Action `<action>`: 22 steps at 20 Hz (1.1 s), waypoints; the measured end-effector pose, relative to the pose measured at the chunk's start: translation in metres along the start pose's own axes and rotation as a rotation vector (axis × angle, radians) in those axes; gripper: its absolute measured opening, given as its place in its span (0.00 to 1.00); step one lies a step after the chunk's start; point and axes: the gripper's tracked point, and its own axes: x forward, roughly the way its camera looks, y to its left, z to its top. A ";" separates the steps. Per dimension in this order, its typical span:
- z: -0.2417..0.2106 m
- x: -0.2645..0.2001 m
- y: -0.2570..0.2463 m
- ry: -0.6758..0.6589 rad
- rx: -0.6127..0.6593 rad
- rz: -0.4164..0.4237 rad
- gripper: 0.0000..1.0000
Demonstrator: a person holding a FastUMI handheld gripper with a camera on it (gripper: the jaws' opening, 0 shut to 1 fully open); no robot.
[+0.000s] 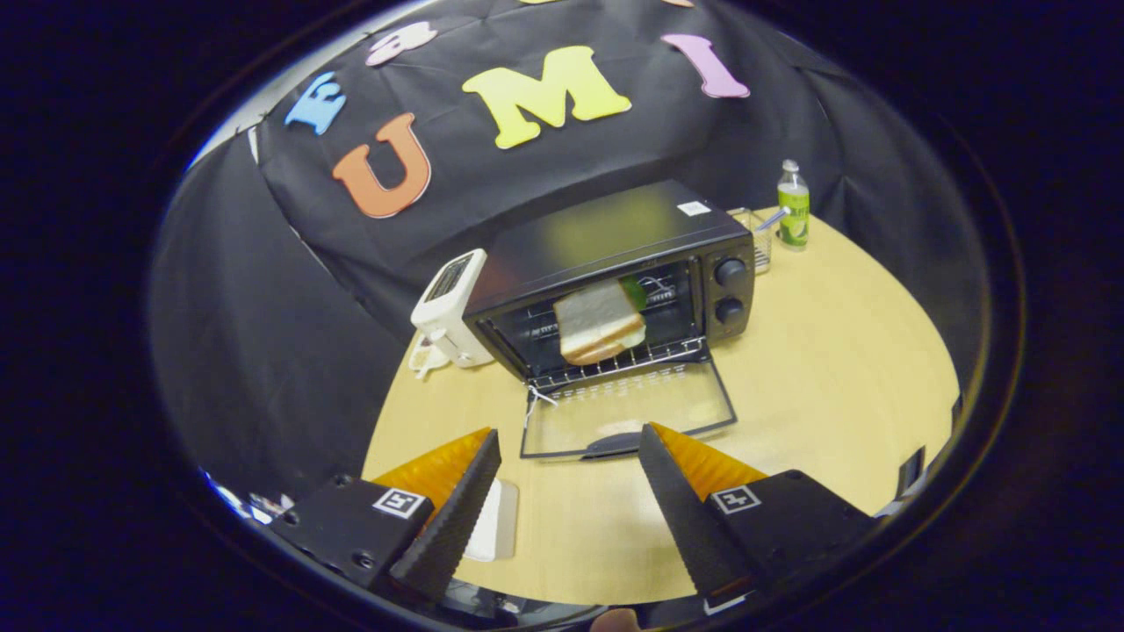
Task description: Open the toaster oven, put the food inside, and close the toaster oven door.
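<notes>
fingers: gripper spread wide, gripping nothing, over bare worktop
toaster oven: beyond the fingers, mid-worktop, black, two knobs on its right panel
door: folded down flat toward the fingers, glass pane, handle at the near edge, just ahead of the fingertips and between them
food: sandwich sits inside on the wire rack, tilted, a bit of green at its far right corner
white toaster: touching or just beside the oven's left side
bottle: green label, behind the oven to the right, beside a clear container
white flat item: on the worktop, partly hidden by the left finger
</notes>
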 end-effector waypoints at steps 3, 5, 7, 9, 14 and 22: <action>-0.019 0.000 -0.016 -0.008 -0.132 -0.080 1.00; -0.040 0.009 -0.016 -0.009 -0.179 -0.106 1.00; -0.059 0.022 -0.021 0.004 -0.215 -0.119 1.00; -0.076 0.038 -0.026 0.025 -0.239 -0.132 1.00; -0.106 0.084 -0.039 0.075 -0.262 -0.158 1.00; -0.111 0.137 -0.062 0.080 -0.162 -0.208 1.00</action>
